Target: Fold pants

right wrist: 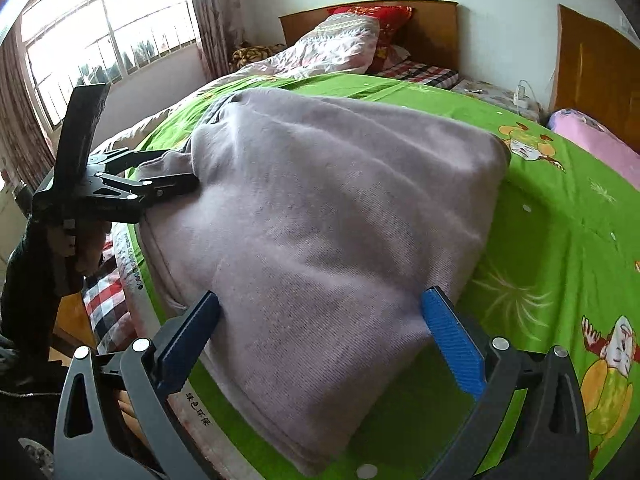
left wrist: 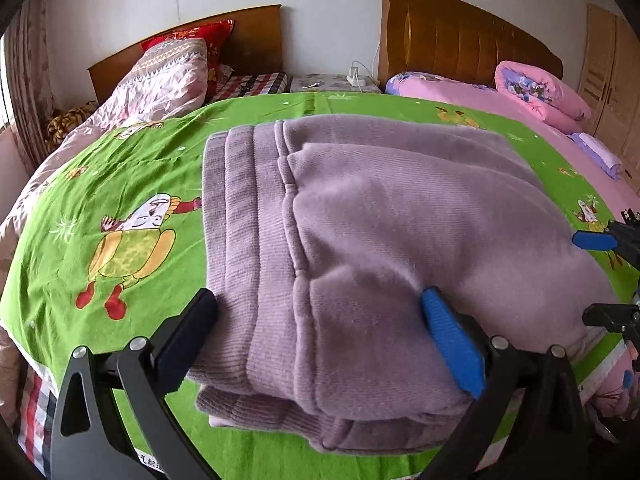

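Note:
The mauve fleece pants (left wrist: 380, 240) lie folded in a thick stack on the green cartoon sheet (left wrist: 120, 184); the ribbed waistband layers face left. My left gripper (left wrist: 320, 300) is open, its fingers spread wide around the near edge of the stack. The right gripper (left wrist: 600, 276) shows at the right edge of that view. In the right wrist view the pants (right wrist: 320, 216) fill the middle. My right gripper (right wrist: 320, 304) is open, fingers straddling the near corner of the stack. The left gripper (right wrist: 176, 184) touches the stack's far left side there.
The green sheet (right wrist: 560, 208) covers a bed. A pink-quilted bed (left wrist: 480, 96) lies to the right and a patterned quilt (left wrist: 160, 80) with a red pillow to the left. A nightstand (left wrist: 332, 82) sits between the headboards. A window (right wrist: 100, 32) is on the left.

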The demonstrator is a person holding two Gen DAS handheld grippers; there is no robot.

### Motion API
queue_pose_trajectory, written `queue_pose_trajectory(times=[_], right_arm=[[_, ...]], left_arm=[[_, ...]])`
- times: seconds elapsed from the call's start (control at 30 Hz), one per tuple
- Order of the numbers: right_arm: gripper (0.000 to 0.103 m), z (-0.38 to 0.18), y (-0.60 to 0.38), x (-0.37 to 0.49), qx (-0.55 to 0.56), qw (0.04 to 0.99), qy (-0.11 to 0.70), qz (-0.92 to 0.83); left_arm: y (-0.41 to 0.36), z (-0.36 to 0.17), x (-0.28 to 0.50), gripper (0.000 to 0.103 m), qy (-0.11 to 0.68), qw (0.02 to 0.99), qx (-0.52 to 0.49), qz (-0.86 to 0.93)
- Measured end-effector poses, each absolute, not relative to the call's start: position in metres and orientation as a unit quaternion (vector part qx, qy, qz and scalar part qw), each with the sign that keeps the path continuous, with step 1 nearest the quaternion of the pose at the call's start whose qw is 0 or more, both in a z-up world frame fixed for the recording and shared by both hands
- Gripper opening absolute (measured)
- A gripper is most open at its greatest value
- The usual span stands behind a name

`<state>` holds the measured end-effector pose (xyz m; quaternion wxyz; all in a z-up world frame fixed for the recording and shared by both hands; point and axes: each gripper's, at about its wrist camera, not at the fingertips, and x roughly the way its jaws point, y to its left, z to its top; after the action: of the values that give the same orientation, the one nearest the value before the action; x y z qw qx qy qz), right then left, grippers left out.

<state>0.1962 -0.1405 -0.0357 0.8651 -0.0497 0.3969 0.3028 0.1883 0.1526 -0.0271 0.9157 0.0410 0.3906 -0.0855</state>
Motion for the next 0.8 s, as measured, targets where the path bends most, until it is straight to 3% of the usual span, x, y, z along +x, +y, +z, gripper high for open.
queue_pose_trajectory(times=[0.23, 0.53, 0.8], right_arm=[[0.098, -0.044, -0.157, 0.195, -0.011, 0.862, 0.421, 0.281], [0.098, -0.036, -0.156, 0.175, -0.033, 0.888, 0.390, 0.241], [0.098, 0.003, -0.152, 0.106, -0.109, 0.945, 0.280, 0.132]], left_arm=[[0.155, -0.030, 0.190, 0.102, 0.392, 0.915, 0.034, -0.087], [0.155, -0.025, 0.189, 0.102, 0.391, 0.918, 0.026, -0.061], [0.152, 0.029, 0.127, 0.101, 0.250, 0.963, 0.051, 0.082]])
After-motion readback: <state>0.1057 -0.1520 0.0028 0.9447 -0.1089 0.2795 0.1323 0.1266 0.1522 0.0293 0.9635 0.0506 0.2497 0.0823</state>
